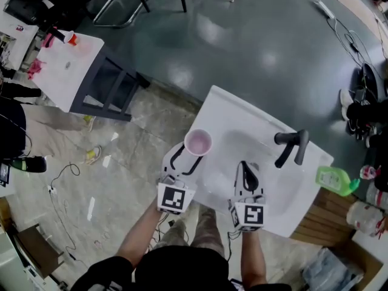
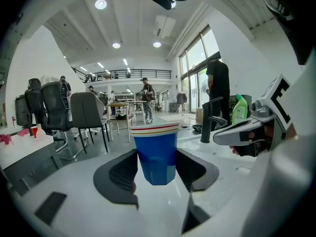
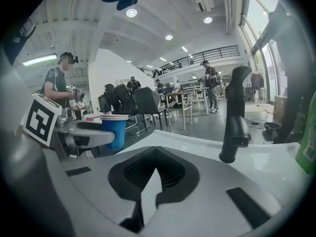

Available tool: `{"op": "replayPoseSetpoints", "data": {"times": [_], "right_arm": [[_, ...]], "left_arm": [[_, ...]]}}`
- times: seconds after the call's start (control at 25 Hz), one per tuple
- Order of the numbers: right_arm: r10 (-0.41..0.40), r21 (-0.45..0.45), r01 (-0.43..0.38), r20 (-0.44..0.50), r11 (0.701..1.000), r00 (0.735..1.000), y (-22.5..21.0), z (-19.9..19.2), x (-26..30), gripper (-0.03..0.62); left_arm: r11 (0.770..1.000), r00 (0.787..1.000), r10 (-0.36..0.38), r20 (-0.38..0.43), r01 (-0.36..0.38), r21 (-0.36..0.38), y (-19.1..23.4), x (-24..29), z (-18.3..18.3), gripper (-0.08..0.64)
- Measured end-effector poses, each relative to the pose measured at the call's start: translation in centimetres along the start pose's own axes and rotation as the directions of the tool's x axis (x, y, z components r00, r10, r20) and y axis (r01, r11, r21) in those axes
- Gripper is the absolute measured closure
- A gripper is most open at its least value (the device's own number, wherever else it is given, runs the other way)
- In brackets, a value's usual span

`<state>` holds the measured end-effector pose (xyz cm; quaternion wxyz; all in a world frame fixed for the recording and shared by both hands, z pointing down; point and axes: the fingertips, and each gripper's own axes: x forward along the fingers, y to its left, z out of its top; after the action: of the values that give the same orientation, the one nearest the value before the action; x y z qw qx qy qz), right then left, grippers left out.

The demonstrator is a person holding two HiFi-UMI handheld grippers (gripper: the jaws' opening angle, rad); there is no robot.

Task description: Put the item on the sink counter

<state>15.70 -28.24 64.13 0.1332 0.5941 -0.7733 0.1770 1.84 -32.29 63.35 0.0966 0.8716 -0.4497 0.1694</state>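
A blue paper cup (image 1: 198, 142) with a pink inside stands upright between the jaws of my left gripper (image 1: 189, 153), over the left corner of the white sink counter (image 1: 242, 115). In the left gripper view the cup (image 2: 157, 154) fills the gap of the left gripper (image 2: 157, 174) and both black pads touch its sides. I cannot tell whether its bottom rests on the counter. My right gripper (image 1: 247, 170) hangs over the basin, jaws together and empty; the right gripper view shows the same for this gripper (image 3: 157, 179). The cup (image 3: 114, 130) shows at that view's left.
A black faucet (image 1: 291, 144) stands at the counter's right side, with a green bottle (image 1: 333, 179) just beyond the edge. A white side table (image 1: 66, 68) is at the far left. Cables lie on the floor, a wooden board (image 1: 327, 217) at the lower right.
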Motion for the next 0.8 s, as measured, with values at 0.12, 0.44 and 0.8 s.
{"op": "replayPoseSetpoints", "data": {"times": [0.12, 0.44, 0.8], "right_arm": [[0.023, 0.001, -0.023, -0.006, 1.000, 1.000, -0.2, -0.9, 1.2, 0.594], [0.046, 0.010, -0.046, -0.031, 0.999, 0.998, -0.5, -2.3, 3.3, 0.594], [0.050, 0.023, -0.049, -0.046, 0.999, 0.998, -1.0, -3.4, 4.2, 0.594]], "left_arm": [[1.000, 1.000, 0.018, 0.004, -0.018, 0.022, 0.3, 1.2, -0.8, 0.324], [0.999, 0.999, 0.047, -0.002, -0.047, 0.016, 1.0, 3.3, -2.6, 0.324], [0.998, 0.999, 0.045, -0.017, -0.046, -0.031, 1.4, 4.4, -4.0, 0.324]]}}
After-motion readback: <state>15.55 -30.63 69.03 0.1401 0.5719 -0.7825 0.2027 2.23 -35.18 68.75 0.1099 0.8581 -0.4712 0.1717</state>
